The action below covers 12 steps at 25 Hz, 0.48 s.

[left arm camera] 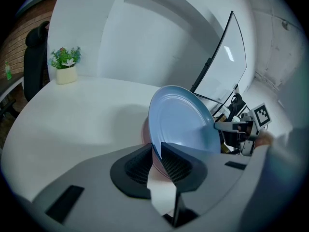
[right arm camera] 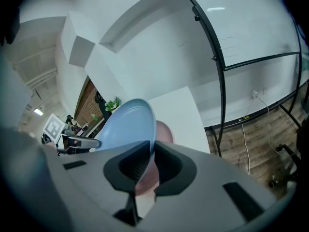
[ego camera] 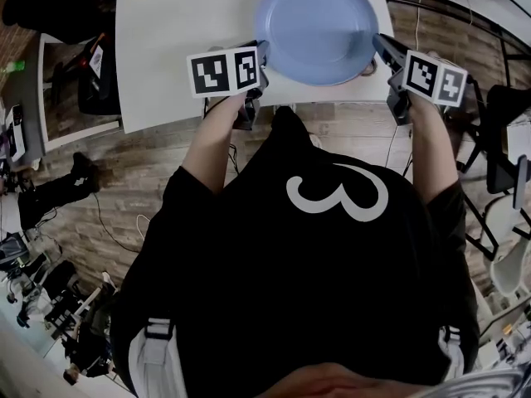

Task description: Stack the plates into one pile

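A blue plate (ego camera: 315, 23) hangs over the white table (ego camera: 166, 56), held by both grippers at opposite rims. My left gripper (ego camera: 260, 56) is shut on its left rim; in the left gripper view the rim (left arm camera: 181, 120) runs between the pads of the left gripper (left arm camera: 157, 149). My right gripper (ego camera: 383, 50) is shut on the right rim, and in the right gripper view the plate (right arm camera: 128, 124) passes between the jaws of the right gripper (right arm camera: 152, 151). A pink plate (right arm camera: 165, 132) lies on the table just under the blue one, its edge (left arm camera: 145, 132) showing in the left gripper view.
A small potted plant (left arm camera: 65, 66) stands at the table's far corner. A black-framed whiteboard (right arm camera: 217, 57) stands beside the table to the right. Chairs and cables lie on the wooden floor (ego camera: 124, 181) round the table.
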### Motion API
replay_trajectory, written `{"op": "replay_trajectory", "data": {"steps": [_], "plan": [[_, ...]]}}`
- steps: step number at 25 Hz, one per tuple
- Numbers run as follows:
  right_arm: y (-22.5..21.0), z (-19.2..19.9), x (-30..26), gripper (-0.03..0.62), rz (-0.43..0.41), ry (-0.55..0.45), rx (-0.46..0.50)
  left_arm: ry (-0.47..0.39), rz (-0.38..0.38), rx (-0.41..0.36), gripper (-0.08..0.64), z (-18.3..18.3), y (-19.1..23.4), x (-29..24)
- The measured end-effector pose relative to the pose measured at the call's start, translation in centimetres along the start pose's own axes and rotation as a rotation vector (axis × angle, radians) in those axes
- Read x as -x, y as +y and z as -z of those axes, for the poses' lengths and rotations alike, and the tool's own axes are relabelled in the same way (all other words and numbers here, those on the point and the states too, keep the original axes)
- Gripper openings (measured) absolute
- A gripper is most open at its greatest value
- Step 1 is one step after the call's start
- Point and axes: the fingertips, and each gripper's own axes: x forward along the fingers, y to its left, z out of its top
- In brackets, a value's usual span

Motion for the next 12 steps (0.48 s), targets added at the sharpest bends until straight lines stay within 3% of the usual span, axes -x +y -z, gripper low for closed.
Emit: {"op": "replay_trajectory", "data": {"steps": [12], "plan": [[-1.6, 1.3, -0.6, 0.048, 0.032, 0.020, -0.044, 0.045, 0.019, -0.007, 0.066, 0.6, -0.1, -1.9]]}}
